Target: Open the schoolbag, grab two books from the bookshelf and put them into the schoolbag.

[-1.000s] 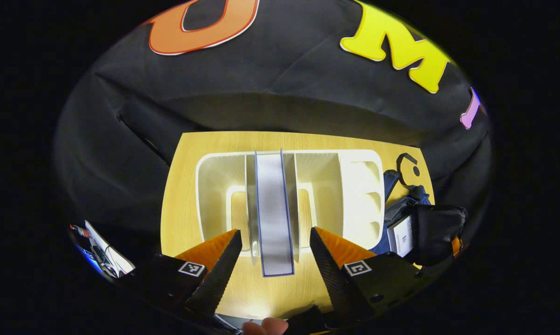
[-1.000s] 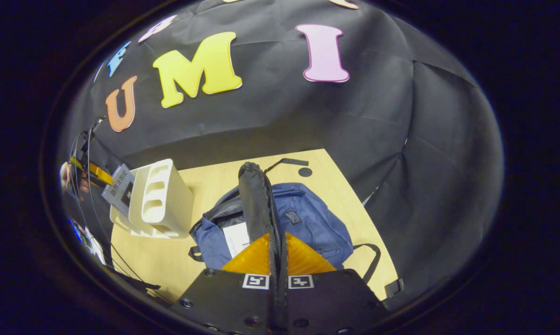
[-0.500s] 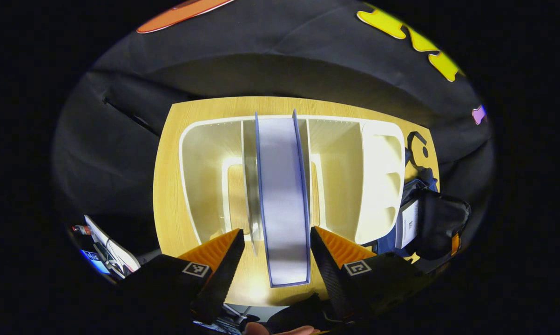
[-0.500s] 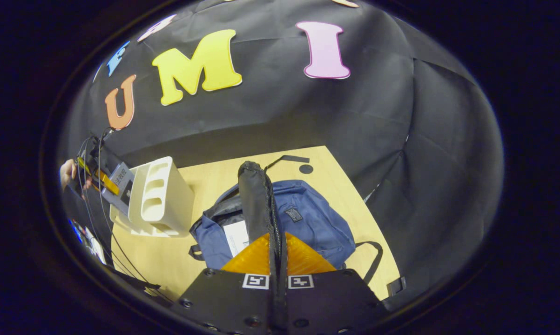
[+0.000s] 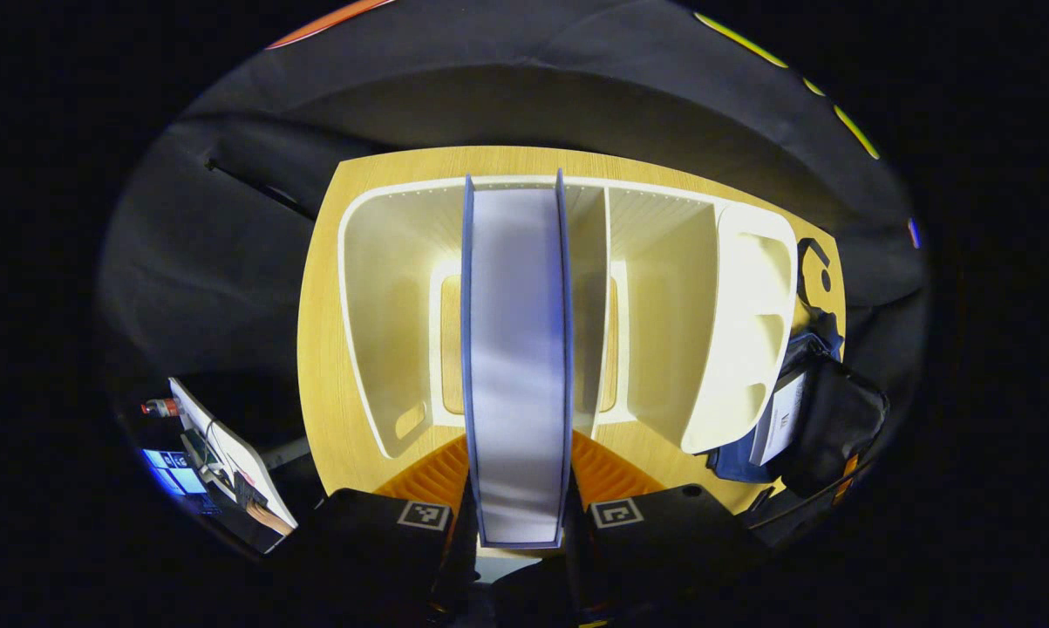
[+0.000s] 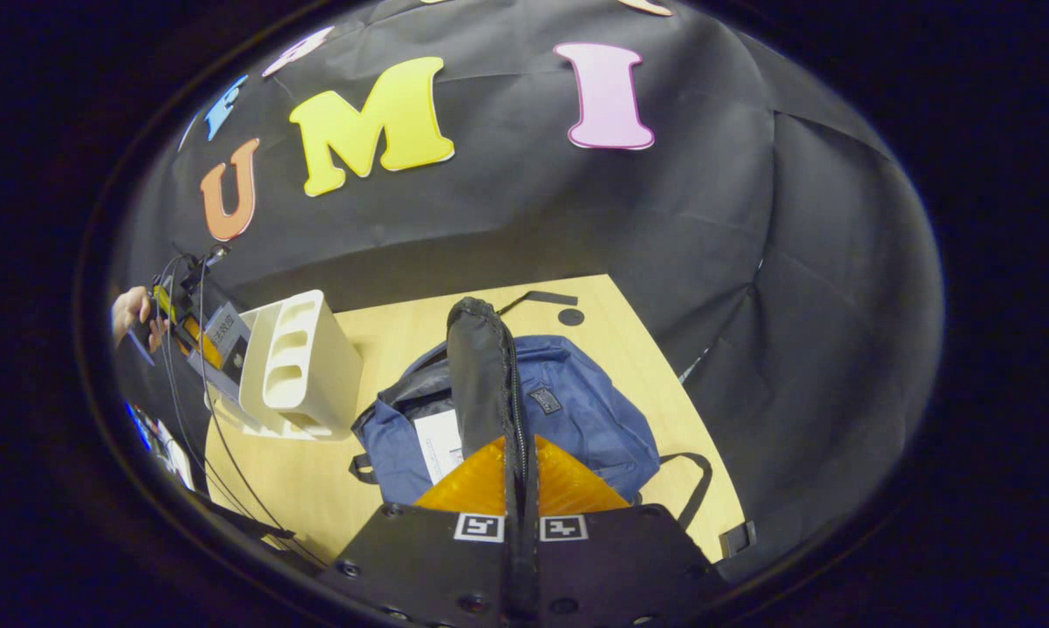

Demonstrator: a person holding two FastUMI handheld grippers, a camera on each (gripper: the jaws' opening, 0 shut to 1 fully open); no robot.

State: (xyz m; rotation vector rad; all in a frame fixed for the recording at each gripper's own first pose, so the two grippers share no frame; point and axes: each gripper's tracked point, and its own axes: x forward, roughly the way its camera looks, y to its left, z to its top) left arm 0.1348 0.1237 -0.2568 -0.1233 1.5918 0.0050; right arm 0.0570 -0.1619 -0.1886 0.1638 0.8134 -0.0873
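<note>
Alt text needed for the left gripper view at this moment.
The left gripper has its two fingers on either side of an upright book standing in a white bookshelf on a wooden table. At the right edge lies an open blue schoolbag with a white sheet inside.

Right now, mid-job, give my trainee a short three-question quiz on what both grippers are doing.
1. True or false: the left gripper has its jaws around the blue-edged book in the white bookshelf.
2. What does the right gripper hold? A) a book B) the black flap of the blue schoolbag C) nothing
3. Fill in: a white book already lies inside the ____.

Key: 1 true; 2 B; 3 schoolbag.
</note>
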